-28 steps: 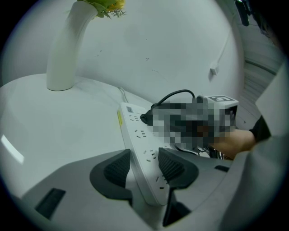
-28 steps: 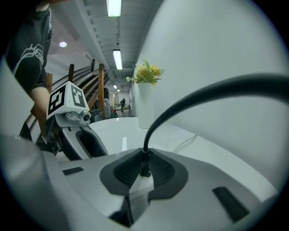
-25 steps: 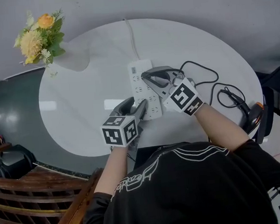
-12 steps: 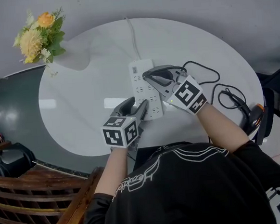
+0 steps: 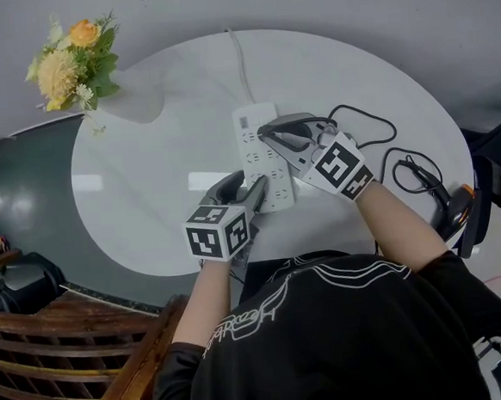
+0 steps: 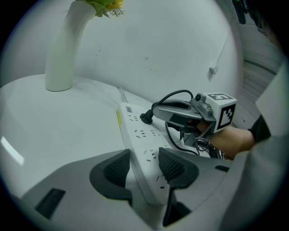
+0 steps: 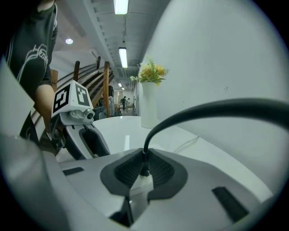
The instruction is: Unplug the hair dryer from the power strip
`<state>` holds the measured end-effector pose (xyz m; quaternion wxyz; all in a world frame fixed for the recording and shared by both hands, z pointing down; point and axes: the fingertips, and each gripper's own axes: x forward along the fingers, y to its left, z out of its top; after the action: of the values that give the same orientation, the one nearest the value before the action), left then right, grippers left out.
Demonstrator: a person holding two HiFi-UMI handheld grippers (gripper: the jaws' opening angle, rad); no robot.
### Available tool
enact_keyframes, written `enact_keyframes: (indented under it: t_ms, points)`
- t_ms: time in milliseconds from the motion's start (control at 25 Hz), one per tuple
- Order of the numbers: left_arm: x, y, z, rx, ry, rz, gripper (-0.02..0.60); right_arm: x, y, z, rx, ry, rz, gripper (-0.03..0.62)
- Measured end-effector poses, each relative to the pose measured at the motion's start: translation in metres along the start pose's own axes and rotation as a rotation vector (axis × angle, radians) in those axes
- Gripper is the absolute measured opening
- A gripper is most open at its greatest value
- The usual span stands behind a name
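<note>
A white power strip [image 5: 260, 153] lies lengthwise in the middle of the white oval table [image 5: 146, 186]. My left gripper [image 5: 248, 195] is shut on its near end, and the pads [image 6: 118, 168] press both long sides of the power strip [image 6: 139, 134]. My right gripper [image 5: 269, 133] reaches in from the right and is shut on the black plug [image 6: 146, 118], which sits against the strip's top face. In the right gripper view my right gripper [image 7: 144, 171] pinches the plug's neck, and the black cable [image 7: 216, 109] arcs away to the right. The hair dryer [image 5: 448, 203] rests at the table's right edge.
A white vase of yellow flowers [image 5: 72, 66] stands at the table's far left. The strip's own white cord [image 5: 238, 66] runs to the far edge. Loops of black cable [image 5: 374, 129] lie right of the strip. A wooden chair [image 5: 81, 355] stands at near left.
My right gripper's marker cube has swung a little to the right while the jaws stay on the plug. The left gripper and the strip have hardly moved.
</note>
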<state>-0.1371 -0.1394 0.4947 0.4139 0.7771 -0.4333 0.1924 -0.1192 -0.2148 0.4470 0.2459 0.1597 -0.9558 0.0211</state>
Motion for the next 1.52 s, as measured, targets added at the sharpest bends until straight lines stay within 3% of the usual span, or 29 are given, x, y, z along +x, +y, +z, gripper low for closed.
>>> enact_keyframes:
  t_ms: [200, 400, 520, 720, 880, 1200, 1520]
  points:
    - [0.001, 0.001, 0.000, 0.000, 0.004, -0.003, 0.199, -0.004, -0.004, -0.001, 0.065, -0.024, 0.014, 0.026]
    - [0.001, 0.000, 0.000, -0.009, 0.006, -0.006, 0.199, -0.001, 0.002, 0.002, -0.085, 0.024, -0.016, 0.025]
    - [0.001, 0.001, 0.000, -0.012, 0.009, -0.005, 0.201, 0.002, 0.003, 0.001, -0.098, 0.035, -0.018, 0.025]
    - [0.002, -0.001, 0.001, -0.011, -0.005, 0.007, 0.199, -0.005, -0.003, -0.003, -0.005, 0.004, 0.043, 0.025]
    - [0.003, -0.001, 0.001, -0.022, -0.003, 0.004, 0.198, -0.008, -0.006, -0.003, 0.047, -0.010, 0.041, 0.025]
    - [0.004, -0.001, 0.000, -0.039, 0.010, -0.003, 0.199, -0.003, 0.000, 0.001, -0.086, 0.041, -0.006, 0.025]
    - [0.004, -0.002, 0.001, -0.026, 0.003, 0.000, 0.198, -0.006, -0.007, -0.002, 0.050, 0.003, 0.016, 0.025]
